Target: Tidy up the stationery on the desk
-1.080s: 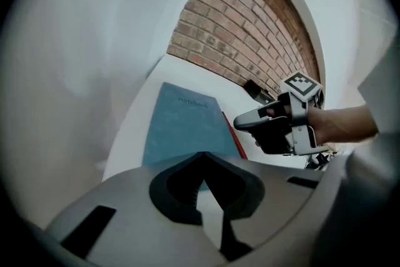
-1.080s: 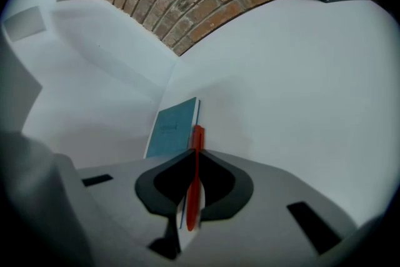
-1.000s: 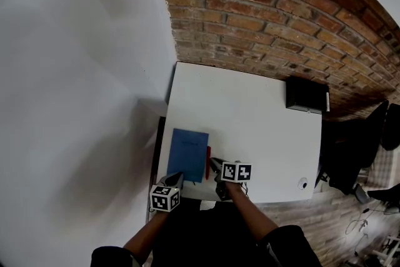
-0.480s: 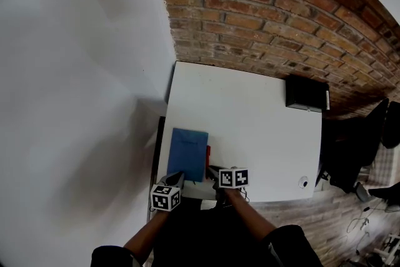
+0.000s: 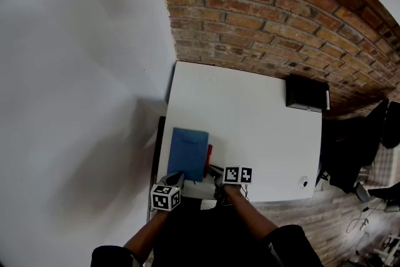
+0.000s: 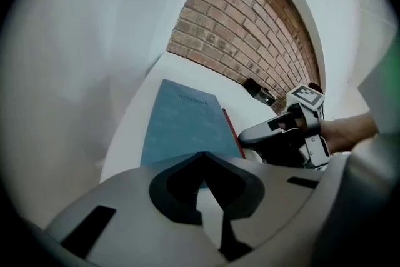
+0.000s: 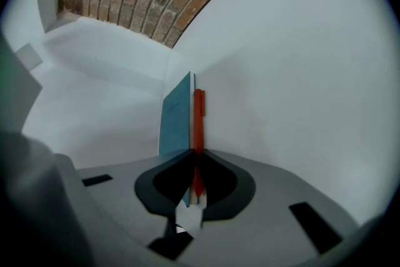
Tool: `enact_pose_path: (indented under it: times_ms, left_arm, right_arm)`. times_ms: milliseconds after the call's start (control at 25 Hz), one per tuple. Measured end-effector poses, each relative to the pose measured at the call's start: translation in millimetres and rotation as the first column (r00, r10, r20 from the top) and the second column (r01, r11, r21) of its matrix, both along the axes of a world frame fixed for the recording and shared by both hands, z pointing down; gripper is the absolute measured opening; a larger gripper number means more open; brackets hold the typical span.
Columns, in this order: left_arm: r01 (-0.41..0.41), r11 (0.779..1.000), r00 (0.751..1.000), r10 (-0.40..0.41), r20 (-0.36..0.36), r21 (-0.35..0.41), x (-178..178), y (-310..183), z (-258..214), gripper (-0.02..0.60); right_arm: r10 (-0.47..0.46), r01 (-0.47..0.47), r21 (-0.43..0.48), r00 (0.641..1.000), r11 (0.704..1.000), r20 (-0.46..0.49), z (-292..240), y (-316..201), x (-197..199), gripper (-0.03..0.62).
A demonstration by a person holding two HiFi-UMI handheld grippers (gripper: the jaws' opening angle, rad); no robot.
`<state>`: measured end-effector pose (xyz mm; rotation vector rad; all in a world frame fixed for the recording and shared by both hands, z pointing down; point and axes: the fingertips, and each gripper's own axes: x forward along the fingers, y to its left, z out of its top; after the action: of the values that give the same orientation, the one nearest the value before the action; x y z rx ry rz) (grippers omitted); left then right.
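Two grippers, both clenched: left gripper [image 6: 201, 156] pinches the blue notebook [image 6: 182, 125] at its near edge; right gripper [image 7: 194, 153], having edged left, grasps the red pen [image 7: 199, 119], apparently ready to tidy away.

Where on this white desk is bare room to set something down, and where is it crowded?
Free: the middle of the white desk, between the blue notebook and the black box in the far right corner. Crowded: the near left edge, with notebook, thin red pen, left tool and right tool.

Blue notebook [image 5: 188, 153], red pen [image 5: 209, 152], white desk [image 5: 250, 112], brick wall [image 5: 262, 15].
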<state>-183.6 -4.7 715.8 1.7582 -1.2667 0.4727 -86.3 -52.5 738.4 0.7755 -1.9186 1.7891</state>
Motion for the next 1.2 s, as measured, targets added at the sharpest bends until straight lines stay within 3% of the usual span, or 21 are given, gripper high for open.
enact_pose_path:
  times_ms: [760,1200]
  left_arm:
    - [0.007,1.000,1.000,-0.007,-0.004,-0.003,-3,4,1,0.013]
    - [-0.033,0.999,0.999,0.033,0.003,0.024,1,-2,-4,0.014]
  right_arm:
    - [-0.104,0.103,0.051,0.995,0.993,0.010,-3,0,-10,0.034]
    - [0.008,-0.009,0.129,1.000,0.992,0.008,-17,-18,4,0.034]
